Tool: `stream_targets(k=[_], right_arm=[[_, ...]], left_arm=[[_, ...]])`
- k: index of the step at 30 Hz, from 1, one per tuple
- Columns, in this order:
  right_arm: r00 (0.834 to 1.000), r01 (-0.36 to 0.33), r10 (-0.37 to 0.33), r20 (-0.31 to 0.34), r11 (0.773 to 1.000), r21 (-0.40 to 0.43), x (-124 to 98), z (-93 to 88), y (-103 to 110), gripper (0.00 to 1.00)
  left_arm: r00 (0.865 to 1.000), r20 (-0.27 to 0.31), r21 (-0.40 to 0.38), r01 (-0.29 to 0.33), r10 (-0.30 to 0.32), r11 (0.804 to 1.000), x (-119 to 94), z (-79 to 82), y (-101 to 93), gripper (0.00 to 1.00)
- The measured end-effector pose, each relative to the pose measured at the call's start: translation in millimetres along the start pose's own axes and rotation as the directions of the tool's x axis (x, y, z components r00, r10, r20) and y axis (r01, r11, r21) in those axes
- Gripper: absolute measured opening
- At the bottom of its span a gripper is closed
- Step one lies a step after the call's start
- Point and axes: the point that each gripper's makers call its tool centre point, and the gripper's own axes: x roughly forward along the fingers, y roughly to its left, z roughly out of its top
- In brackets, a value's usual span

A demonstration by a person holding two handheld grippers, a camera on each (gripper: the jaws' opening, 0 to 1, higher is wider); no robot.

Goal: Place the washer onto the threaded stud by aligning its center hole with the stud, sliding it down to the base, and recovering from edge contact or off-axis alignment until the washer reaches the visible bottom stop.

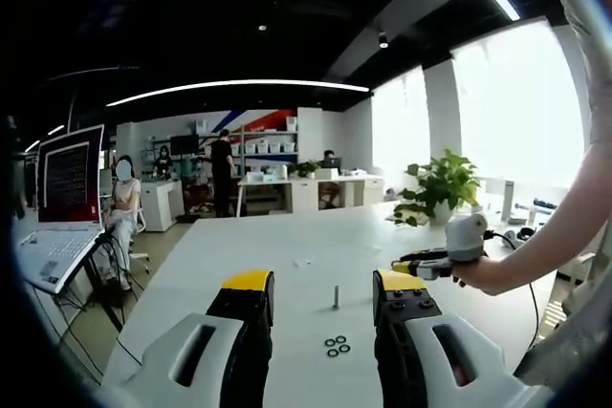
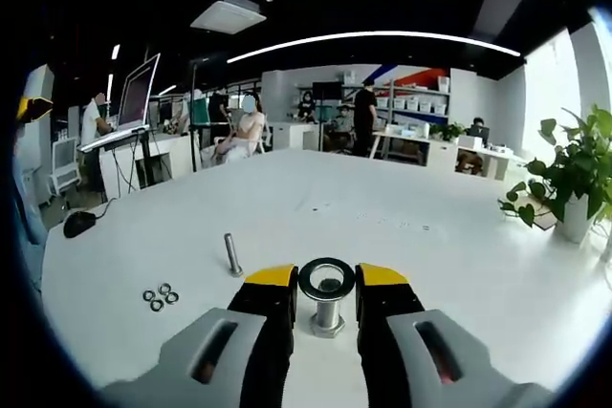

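As the left gripper view is taken first, the left gripper [image 1: 323, 305] is seen with jaws wide and empty above the white worktop [image 1: 239, 255]. A bare threaded stud [image 1: 336, 295] stands upright ahead, and three spare washers [image 1: 336, 345] lie just before it. The right gripper [image 1: 421, 263] is held in a hand [image 1: 483, 272] near a potted plant [image 1: 442, 188].

In the right gripper view, a washer [image 2: 326, 278] is held between the narrowed jaws of the right gripper, apparently at the top of a short stud [image 2: 326, 314]; sliding down to the base is judged still undone. No containers are seen.
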Motion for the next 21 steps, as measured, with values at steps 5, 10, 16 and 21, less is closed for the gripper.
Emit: stream_targets(k=[5, 10, 16, 21], right_arm=[[1.000, 0.001, -0.001, -0.017, 1.000, 0.005, 3.8, -3.6, -0.9, 0.25], [1.000, -0.001, 0.001, -0.026, 1.000, 0.000, 5.6, -5.9, -0.4, 0.25], [0.999, -0.001, 0.001, -0.035, 1.000, -0.002, 10.1, -7.1, -0.1, 0.25], [0.998, -0.001, 0.001, -0.056, 1.000, 0.000, 12.4, -12.1, -0.6, 0.25]], left_arm=[[1.000, -0.001, 0.000, 0.000, 0.000, 1.000, -0.1, -0.5, 0.2, 0.40], [1.000, -0.001, -0.002, 0.000, 0.000, 1.000, -0.3, -1.6, 0.2, 0.40], [1.000, -0.005, -0.001, 0.001, -0.001, 1.000, -0.5, -2.6, 0.7, 0.40], [1.000, -0.006, 0.001, -0.001, 0.001, 1.000, 0.0, -2.9, 1.7, 0.40]])
